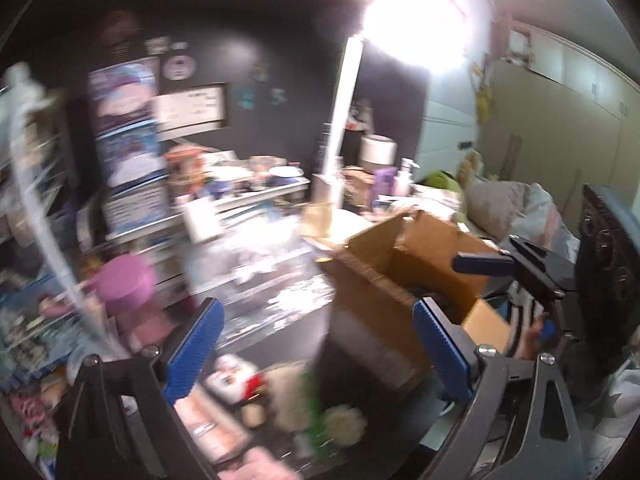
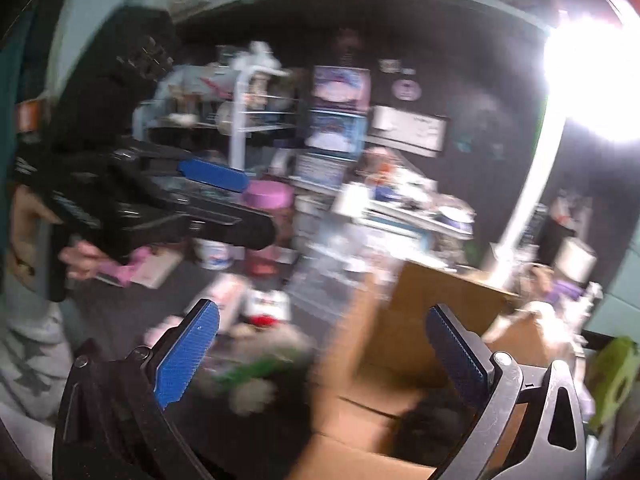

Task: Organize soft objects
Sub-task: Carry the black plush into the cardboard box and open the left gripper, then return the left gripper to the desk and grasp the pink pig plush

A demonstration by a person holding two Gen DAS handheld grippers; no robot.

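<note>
Both wrist views look forward and slightly down between blue fingers [image 1: 196, 348] at a cluttered dark tabletop [image 1: 280, 344]. They share the open cardboard box [image 1: 400, 264], close ahead, and the shelves behind; each view also catches the other gripper

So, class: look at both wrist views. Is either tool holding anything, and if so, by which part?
Nothing is held. The left tool and the right tool both stand open with nothing between their pads, above the cardboard box.

Brown cardboard box [image 1: 400, 256], pink tub [image 1: 126, 280], blue-padded claws
</note>
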